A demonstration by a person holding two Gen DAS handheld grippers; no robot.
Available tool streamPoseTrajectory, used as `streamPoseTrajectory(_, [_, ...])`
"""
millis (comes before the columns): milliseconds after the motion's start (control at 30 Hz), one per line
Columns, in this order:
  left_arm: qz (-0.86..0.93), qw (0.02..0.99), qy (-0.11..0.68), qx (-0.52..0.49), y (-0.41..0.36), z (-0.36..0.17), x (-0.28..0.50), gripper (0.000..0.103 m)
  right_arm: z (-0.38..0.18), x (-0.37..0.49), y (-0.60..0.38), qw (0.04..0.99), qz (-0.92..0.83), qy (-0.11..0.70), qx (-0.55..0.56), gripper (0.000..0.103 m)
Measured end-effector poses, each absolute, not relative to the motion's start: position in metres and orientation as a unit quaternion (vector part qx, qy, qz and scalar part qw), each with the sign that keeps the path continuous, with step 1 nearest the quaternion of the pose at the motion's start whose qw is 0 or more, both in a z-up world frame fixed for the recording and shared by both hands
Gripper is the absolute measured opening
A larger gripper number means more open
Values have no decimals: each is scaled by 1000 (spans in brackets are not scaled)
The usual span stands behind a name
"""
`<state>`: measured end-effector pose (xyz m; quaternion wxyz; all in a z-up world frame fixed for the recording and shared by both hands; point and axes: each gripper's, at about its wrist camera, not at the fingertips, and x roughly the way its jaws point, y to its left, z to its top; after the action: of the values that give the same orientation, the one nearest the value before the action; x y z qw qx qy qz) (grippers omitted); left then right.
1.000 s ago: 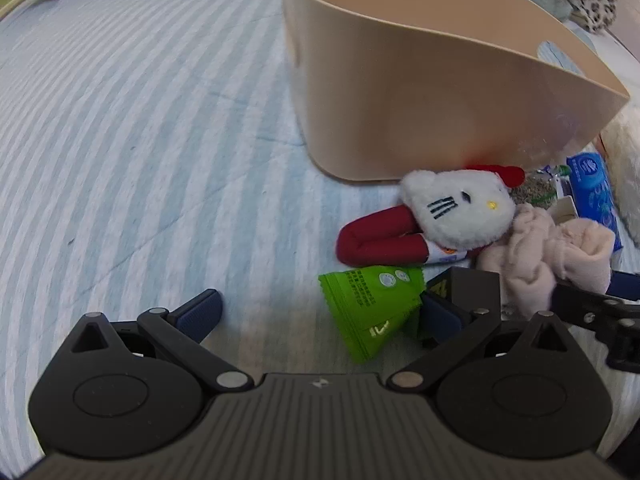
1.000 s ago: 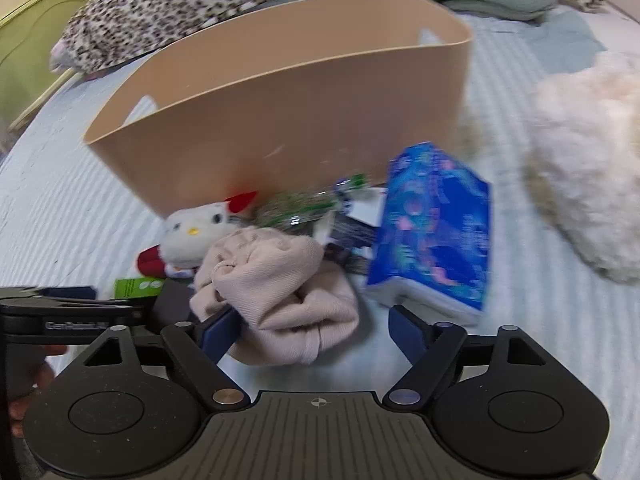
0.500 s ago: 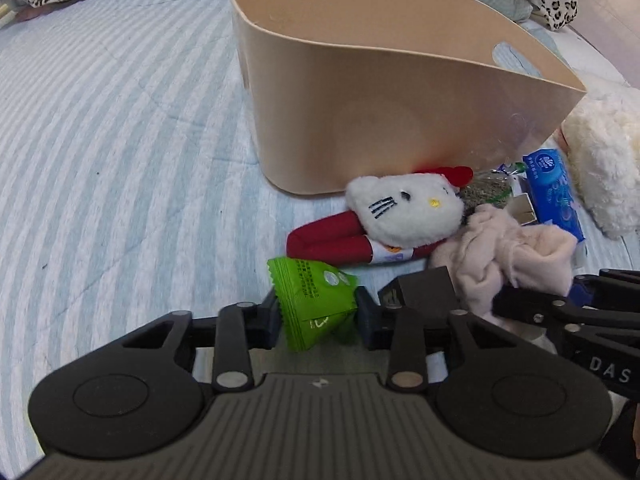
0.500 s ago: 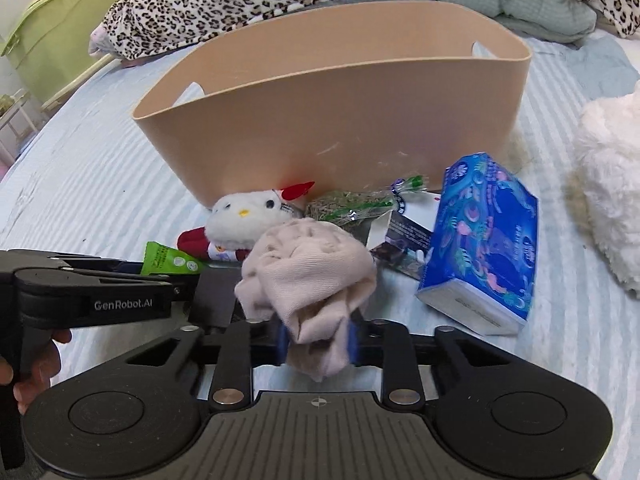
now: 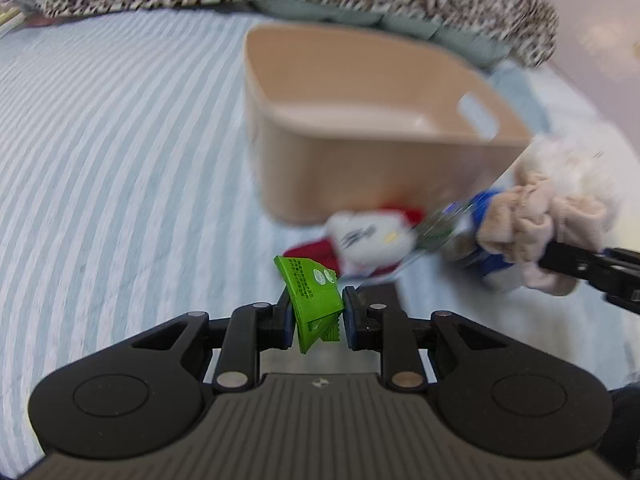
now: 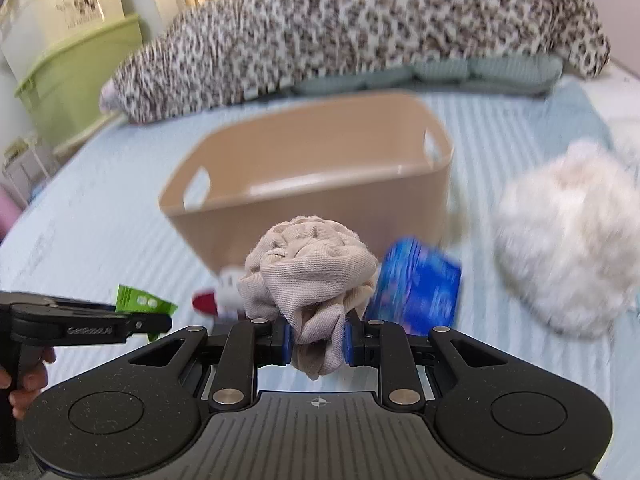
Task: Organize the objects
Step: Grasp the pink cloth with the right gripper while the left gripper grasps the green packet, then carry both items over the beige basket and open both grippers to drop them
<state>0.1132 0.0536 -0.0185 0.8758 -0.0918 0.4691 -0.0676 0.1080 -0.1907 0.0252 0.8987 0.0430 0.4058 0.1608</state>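
My left gripper [image 5: 317, 314] is shut on a green snack packet [image 5: 314, 300] and holds it above the striped bed sheet; the packet also shows in the right wrist view [image 6: 138, 300]. My right gripper [image 6: 316, 340] is shut on a bunched beige cloth [image 6: 310, 272], also seen from the left wrist [image 5: 548, 220]. The tan plastic bin [image 6: 320, 216] stands open just beyond both grippers [image 5: 360, 176]. A white and red cat plush [image 5: 368, 240] and a blue tissue pack [image 6: 416, 288] lie on the sheet in front of the bin.
A white fluffy item [image 6: 568, 248] lies to the right of the bin. A leopard-print blanket [image 6: 360, 28] runs along the back. A green storage box [image 6: 76, 80] stands off the bed at the far left. A dark flat item [image 5: 380, 292] lies near the plush.
Both grippers closed, the left on the green packet and the right on the beige cloth, and lifted them off the sheet. The bin's inside now shows from above.
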Motion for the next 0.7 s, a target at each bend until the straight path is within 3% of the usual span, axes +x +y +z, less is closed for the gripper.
streamPoseTrajectory(400, [-69,920,386,-17,22,63,154,25,74,151,-198,937,141,316,52,21])
streamPoseTrajectory(700, [-37,921,388,12,8,55,218,25,79,208,-174,946,127,298,25,21])
